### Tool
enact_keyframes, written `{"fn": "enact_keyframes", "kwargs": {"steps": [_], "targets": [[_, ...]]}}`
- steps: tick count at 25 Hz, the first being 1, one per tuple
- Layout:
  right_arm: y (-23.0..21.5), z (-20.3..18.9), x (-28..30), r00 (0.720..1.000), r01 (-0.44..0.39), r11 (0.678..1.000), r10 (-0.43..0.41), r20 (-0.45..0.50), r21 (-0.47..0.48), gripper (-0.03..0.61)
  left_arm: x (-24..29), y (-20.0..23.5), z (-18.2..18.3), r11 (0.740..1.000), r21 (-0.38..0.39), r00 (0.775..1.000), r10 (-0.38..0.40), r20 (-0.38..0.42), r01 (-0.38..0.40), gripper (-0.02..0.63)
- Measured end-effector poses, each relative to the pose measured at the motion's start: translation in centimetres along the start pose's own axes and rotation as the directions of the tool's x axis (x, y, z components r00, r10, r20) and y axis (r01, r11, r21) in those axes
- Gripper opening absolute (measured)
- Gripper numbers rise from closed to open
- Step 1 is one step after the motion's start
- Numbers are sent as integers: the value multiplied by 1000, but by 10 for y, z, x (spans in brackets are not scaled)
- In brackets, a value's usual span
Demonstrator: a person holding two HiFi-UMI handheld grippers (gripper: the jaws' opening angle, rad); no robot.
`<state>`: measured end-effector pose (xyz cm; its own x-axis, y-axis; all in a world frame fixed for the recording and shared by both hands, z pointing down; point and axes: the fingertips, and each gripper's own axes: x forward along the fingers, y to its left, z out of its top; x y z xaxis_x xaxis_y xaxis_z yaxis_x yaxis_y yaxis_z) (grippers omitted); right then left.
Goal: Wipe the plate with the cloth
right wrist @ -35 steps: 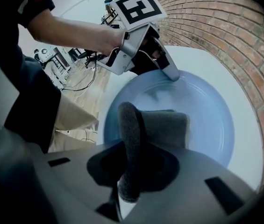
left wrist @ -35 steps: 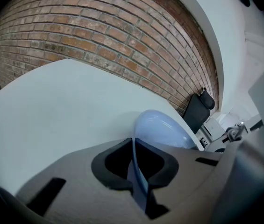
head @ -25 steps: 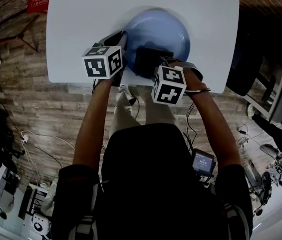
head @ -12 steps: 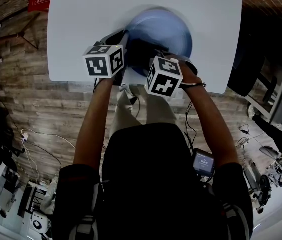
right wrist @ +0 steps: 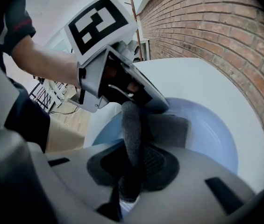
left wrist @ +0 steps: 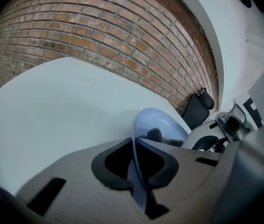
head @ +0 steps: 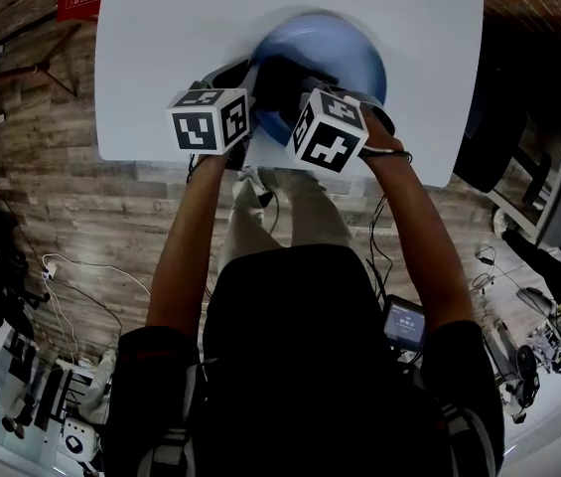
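The left gripper has its jaws nearly together, pinched on the thin rim of the pale blue plate. In its own view the rim runs edge-on between the two dark pads. The plate sits on a white table, toward the edge nearest the person. From the head view, the left gripper holds it at its near-left side.

The right gripper is clamped on the dark grey cloth. A thick bunched fold rises from between its jaws, and the rest spreads flat on the plate's inner surface. The cloth lies on the plate's near-left part, close under the tip of the left gripper, whose marker cube fills the upper left of the right gripper view. In the head view the cloth shows as a dark patch between the two marker cubes, and most of the plate's far half is bare.

The grippers sit close together, side by side at the plate's near rim — left on the rim, right over the dish pointing steeply down. The person's forearms reach over the table's near edge. A brick wall stands beyond the table, and wood-plank floor shows around it.
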<state>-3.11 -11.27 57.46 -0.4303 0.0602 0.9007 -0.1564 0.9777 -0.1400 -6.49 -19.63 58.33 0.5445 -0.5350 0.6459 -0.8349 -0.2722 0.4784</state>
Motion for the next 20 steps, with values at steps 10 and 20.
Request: {"fn": "enact_keyframes", "kwargs": {"steps": [10,20], "targets": [[-24,-5,-6,998,70,997,-70,-3,15,58,2,-2,0,1000,5,1000,-2,-7,2,29],[-55,-13,-15,990,141,989,-141,-12,43,58,2,-1,0,1000,3,1000,-2,-11,2,29]]}}
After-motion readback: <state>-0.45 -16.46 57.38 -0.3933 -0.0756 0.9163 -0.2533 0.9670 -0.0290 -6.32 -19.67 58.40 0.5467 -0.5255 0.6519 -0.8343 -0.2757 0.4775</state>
